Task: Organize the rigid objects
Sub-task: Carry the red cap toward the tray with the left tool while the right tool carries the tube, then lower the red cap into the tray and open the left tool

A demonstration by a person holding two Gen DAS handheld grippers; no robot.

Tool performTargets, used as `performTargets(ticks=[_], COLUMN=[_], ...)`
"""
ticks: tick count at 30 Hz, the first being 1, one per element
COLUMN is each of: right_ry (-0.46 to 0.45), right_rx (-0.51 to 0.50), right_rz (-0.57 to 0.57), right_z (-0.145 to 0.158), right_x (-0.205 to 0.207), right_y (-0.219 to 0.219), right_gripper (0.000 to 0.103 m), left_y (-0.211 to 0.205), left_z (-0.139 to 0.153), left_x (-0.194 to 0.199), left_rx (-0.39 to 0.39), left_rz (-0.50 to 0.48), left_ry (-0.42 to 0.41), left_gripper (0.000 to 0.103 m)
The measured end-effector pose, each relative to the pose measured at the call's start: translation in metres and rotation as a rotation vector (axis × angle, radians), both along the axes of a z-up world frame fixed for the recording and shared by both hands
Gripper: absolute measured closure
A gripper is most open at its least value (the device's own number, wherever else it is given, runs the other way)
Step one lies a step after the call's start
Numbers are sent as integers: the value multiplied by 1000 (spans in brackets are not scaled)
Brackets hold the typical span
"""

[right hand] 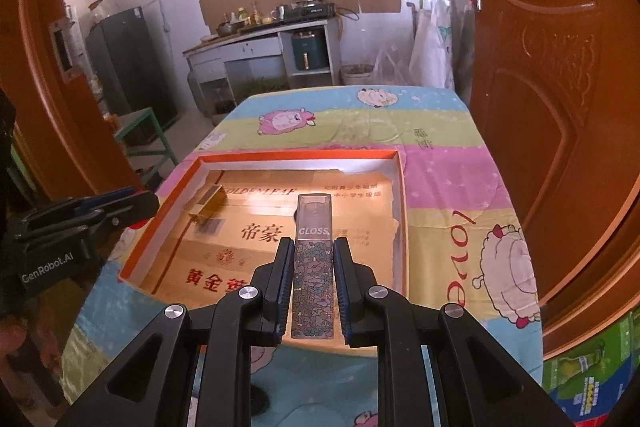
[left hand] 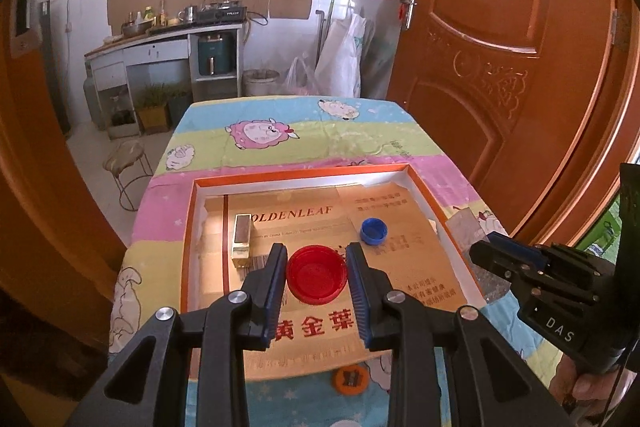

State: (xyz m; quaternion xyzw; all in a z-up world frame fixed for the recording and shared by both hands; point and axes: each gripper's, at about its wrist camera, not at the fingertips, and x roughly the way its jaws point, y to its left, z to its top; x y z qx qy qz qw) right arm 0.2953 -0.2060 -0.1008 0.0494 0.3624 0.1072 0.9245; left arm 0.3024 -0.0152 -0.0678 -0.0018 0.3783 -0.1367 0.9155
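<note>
An orange-rimmed shallow box [left hand: 304,172] lined with gold paper lies on the table. My left gripper [left hand: 317,251] is shut on a red bottle cap [left hand: 316,274] held over the box's near part. A blue cap [left hand: 373,231] and a gold rectangular bottle [left hand: 241,239] lie in the box. My right gripper [right hand: 313,245] is shut on a flat floral-patterned GLOSS case [right hand: 313,267], held over the box's [right hand: 402,211] near right part. The gold bottle [right hand: 208,205] shows at the box's far left. The right gripper [left hand: 504,259] appears at the box's right edge in the left wrist view.
An orange cap [left hand: 351,379] lies on the sheep-print tablecloth [left hand: 304,135] in front of the box. A silvery sheet [left hand: 468,227] lies right of the box. Brown doors [left hand: 500,39] flank the table. A stool [left hand: 126,163] stands on the left. The left gripper [right hand: 92,215] shows at the box's left.
</note>
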Motion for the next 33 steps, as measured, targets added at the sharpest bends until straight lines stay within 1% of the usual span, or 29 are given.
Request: performTargets(ticks=[4,9,12,18,24,33], right_ry=[25,68,92,144,175,198], right_rx=[5,3,-12,-32,-44,-49], right_rz=[-11,6,15,22,22,31], right_z=[-7,-14,-21,-38,-52,-65], right_x=[23,55,75,103,120,128], right_y=[-6,-10,-9,-8,-7,-4], right_gripper=[83,83,83,83,83,83], left_y=[-4,-7,-7,-10,-12,-15], left_z=[-4,-12,-22,-44,-62,-85], left_x=[20,55,77,106,120,128], left_rx=[3,-10,-22,-15,1,12], left_rz=[6,24,45,83,108,114], left_ry=[27,88,135,186,220,256], left_gripper=[72,72,72,72,72,72])
